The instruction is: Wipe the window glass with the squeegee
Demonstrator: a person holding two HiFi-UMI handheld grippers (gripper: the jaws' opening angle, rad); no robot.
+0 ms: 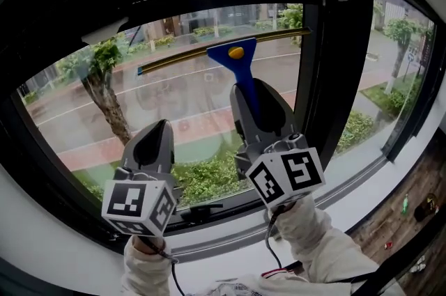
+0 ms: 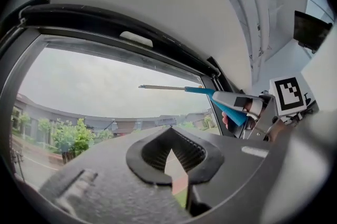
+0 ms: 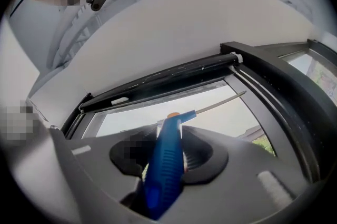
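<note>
Blue plastic fills my right tongs (image 1: 261, 98): the squeegee (image 1: 238, 63) is gripped by its ribbed handle, with both jaws pressed against the handle's sides. In the right gripper view the handle runs straight up between the black pads (image 3: 202, 157) and ends at an orange button. Beyond that button the thin blade (image 1: 209, 51) stretches out to both sides. The blade lies high on the window glass (image 1: 174, 106) and is tilted, with its right end the higher one. It looks as if it is resting on the pane, though I cannot be sure of contact.

My left tongs (image 1: 163, 126) are held lower and to the left of the right pair, well below the blade's left end. Their jaws meet at the tips with nothing caught between them (only a sliver of the outdoors shows through the hollow behind). From the left gripper view, the squeegee (image 2: 227, 106) shows side-on over on the right, with its blade pointing left across grey sky.

The dark window frame (image 1: 338, 58) has an upright post just to the right of the squeegee. A black latch (image 1: 202, 209) sits on the bottom rail between the two tongs. Through the glass there is a tree (image 1: 104, 89), a wet road and a green hedge.
</note>
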